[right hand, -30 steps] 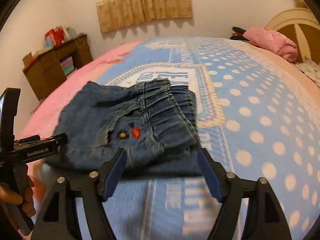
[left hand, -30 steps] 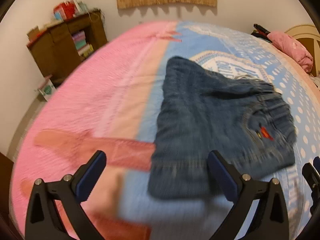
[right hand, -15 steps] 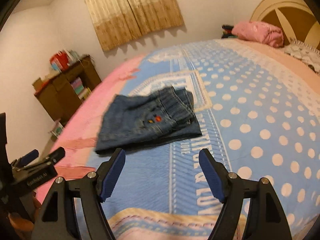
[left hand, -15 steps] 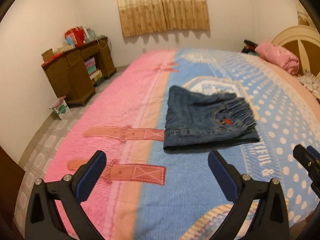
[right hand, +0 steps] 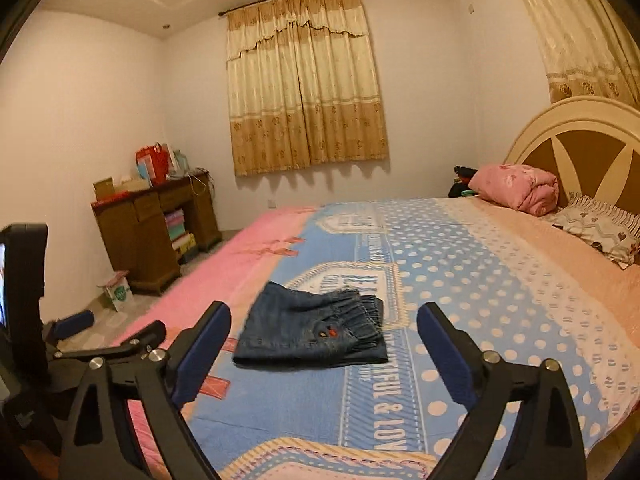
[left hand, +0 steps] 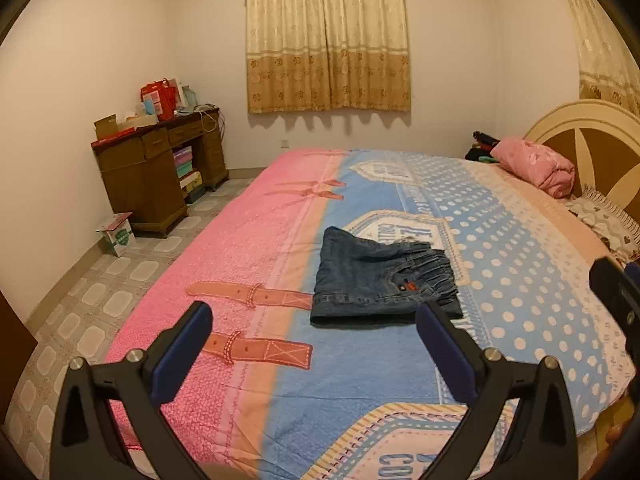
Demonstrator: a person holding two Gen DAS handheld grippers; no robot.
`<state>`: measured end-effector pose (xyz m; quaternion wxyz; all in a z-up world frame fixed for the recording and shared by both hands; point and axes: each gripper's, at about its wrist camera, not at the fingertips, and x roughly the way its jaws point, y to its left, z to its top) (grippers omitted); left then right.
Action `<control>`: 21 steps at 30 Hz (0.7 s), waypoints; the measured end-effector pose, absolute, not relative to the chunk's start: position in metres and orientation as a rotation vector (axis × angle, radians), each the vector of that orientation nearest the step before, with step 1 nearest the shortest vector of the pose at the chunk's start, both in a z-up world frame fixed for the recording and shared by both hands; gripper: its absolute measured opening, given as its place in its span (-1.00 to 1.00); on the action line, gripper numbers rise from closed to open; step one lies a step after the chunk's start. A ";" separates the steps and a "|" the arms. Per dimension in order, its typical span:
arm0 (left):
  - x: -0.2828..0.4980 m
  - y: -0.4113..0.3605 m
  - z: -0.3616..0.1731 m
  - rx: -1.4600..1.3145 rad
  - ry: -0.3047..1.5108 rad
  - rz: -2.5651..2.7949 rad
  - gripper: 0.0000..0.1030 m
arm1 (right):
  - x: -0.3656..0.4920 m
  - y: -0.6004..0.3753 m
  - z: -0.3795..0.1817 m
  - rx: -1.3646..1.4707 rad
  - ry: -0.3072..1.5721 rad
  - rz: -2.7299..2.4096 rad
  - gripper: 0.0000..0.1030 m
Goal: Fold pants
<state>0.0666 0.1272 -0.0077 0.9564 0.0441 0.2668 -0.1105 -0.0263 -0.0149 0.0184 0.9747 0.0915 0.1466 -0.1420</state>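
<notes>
Dark blue denim pants [left hand: 380, 280] lie folded into a compact rectangle on the pink and blue bedspread [left hand: 240, 248], also seen as the pants [right hand: 316, 330] in the right wrist view. My left gripper [left hand: 312, 340] hangs well back from them, open, with nothing between its blue pads. My right gripper [right hand: 324, 344] is also far back and raised; its jaws are opening wide and hold nothing. The left gripper's body [right hand: 104, 344] shows at the left edge of the right wrist view.
A pink bundled quilt [left hand: 536, 166] and a patterned pillow [right hand: 600, 232] lie by the headboard [right hand: 580, 140]. A brown desk [left hand: 156, 168] with boxes stands against the left wall, a small carton [left hand: 118, 234] on the tiled floor beside it. Curtains [left hand: 328, 36] hang behind.
Both grippers have pulled back and up from the folded pants, which now look small and distant. The right gripper's jaws stand wider than before. The pants have not moved.
</notes>
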 end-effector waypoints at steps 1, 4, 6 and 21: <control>0.065 0.128 -0.006 0.087 0.541 -0.224 1.00 | -0.028 -0.015 0.022 0.192 0.290 -0.288 0.85; 0.062 0.129 -0.003 0.098 0.533 -0.201 1.00 | -0.030 -0.015 0.029 0.204 0.283 -0.295 0.85; 0.059 0.128 -0.001 0.108 0.523 -0.208 1.00 | -0.032 -0.013 0.029 0.203 0.277 -0.305 0.85; 0.055 0.125 -0.001 0.118 0.524 -0.208 1.00 | -0.031 -0.016 0.023 0.221 0.307 -0.297 0.86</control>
